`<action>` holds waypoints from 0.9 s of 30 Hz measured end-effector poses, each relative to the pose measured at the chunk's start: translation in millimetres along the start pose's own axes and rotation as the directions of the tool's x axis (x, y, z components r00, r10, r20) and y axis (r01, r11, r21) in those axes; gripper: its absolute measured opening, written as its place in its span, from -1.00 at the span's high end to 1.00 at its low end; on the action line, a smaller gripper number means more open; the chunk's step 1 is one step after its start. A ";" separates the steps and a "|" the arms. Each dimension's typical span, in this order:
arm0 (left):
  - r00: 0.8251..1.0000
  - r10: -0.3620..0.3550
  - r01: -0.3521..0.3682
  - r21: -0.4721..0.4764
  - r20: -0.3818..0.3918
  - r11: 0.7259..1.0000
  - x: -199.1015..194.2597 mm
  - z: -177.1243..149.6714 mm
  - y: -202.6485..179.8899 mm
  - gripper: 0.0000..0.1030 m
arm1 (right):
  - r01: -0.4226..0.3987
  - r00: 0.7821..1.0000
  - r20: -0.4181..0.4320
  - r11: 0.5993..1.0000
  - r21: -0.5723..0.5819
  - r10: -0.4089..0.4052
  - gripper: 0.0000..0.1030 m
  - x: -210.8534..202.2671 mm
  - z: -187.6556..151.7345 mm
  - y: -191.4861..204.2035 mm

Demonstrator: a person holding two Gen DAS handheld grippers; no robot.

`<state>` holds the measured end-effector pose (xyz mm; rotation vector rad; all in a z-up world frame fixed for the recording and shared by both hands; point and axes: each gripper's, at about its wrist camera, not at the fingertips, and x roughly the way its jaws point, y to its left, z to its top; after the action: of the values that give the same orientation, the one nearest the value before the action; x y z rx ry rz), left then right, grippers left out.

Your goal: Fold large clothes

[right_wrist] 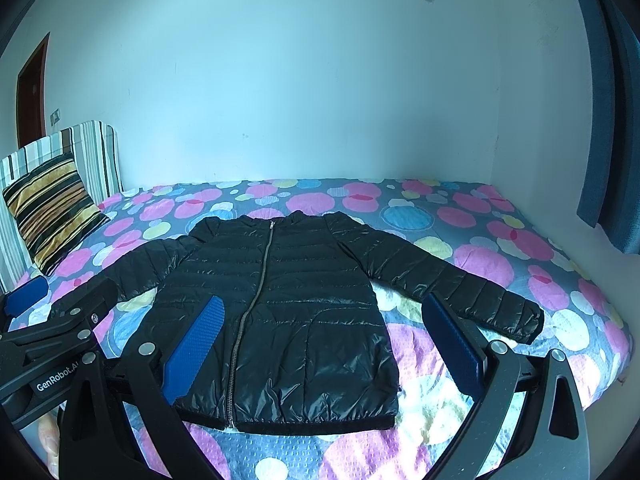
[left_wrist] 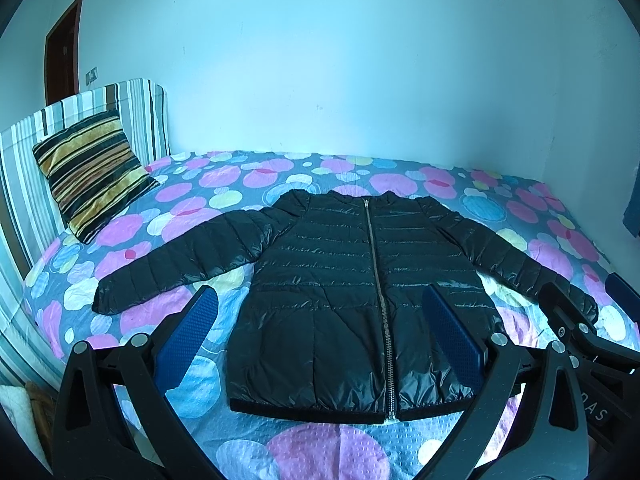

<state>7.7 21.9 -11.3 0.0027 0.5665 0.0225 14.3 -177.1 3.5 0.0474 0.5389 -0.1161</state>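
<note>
Both claws, the left gripper (left_wrist: 320, 336) and right gripper (right_wrist: 324, 344), hung wide and empty above the black puffer jacket (left_wrist: 360, 292) lying zipped and flat on the spotted bedspread (left_wrist: 304, 452), folding seemingly unstarted, a sleeve (right_wrist: 448, 284) likely needing grasping first.

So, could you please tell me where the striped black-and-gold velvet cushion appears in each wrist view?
Left wrist: the striped black-and-gold velvet cushion sits at mid-left, leaning on the striped headboard.
Right wrist: the cushion is at the far left edge, smaller.
Shared landmark: the black quilted puffer jacket, lying flat on the bed, right of the cushion in both views.
</note>
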 end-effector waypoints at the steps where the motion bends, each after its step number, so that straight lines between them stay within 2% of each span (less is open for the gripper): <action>1: 1.000 -0.001 0.001 0.002 -0.004 1.000 2.4 0.7 -0.7 -0.96 | 0.000 1.000 -0.003 1.000 -0.003 0.000 -0.91 2.4 -0.7 0.6; 5: 0.999 0.019 -0.019 0.013 -0.033 1.000 24.3 0.9 1.0 -0.96 | -0.013 0.999 -0.031 1.000 0.000 0.013 -0.91 17.5 -1.0 1.9; 9: 0.994 0.089 -0.088 0.012 -0.070 0.996 59.5 2.5 14.4 -0.96 | -0.018 0.998 -0.066 1.000 0.020 0.019 -0.91 39.7 -4.2 -3.4; 12: 0.980 0.164 -0.163 0.014 -0.109 0.986 95.8 3.0 32.7 -0.96 | -0.002 0.994 -0.109 0.999 0.040 0.006 -0.91 64.2 -7.0 -12.5; 13: 0.969 0.208 -0.207 0.023 -0.134 0.978 115.8 2.4 42.5 -0.96 | 0.007 0.993 -0.122 0.999 0.046 -0.001 -0.91 72.1 -7.9 -16.5; 15: 0.952 0.252 -0.251 0.028 -0.172 0.968 142.5 1.2 59.8 -0.96 | 0.042 0.988 -0.150 0.998 0.056 -0.033 -0.91 91.7 -9.8 -27.4; 16: 0.942 0.277 -0.277 0.029 -0.191 0.960 156.8 0.3 68.3 -0.96 | 0.062 0.985 -0.166 0.996 0.062 -0.051 -0.91 101.5 -10.8 -33.7; 19: 0.893 0.371 -0.371 0.050 -0.253 0.927 202.8 -5.0 98.9 -0.96 | 0.126 0.973 -0.204 0.988 0.091 -0.106 -0.91 128.5 -12.5 -56.8; 22: 0.826 0.461 -0.466 0.069 -0.324 0.882 249.9 -15.5 139.7 -0.96 | 0.210 0.952 -0.253 0.968 0.136 -0.171 -0.91 157.8 -14.5 -89.5; 25: 0.770 0.512 -0.523 0.082 -0.381 0.848 279.7 -27.0 172.7 -0.96 | 0.281 0.929 -0.295 0.943 0.178 -0.222 -0.91 179.8 -19.2 -125.6; 27: 0.742 0.530 -0.549 0.081 -0.411 0.832 291.3 -34.6 188.2 -0.96 | 0.335 0.911 -0.317 0.921 0.201 -0.262 -0.91 191.2 -21.9 -149.8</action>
<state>231.0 216.4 -195.1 0.1224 0.9853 0.6245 147.6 -342.8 -115.8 0.2325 0.8168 -0.4872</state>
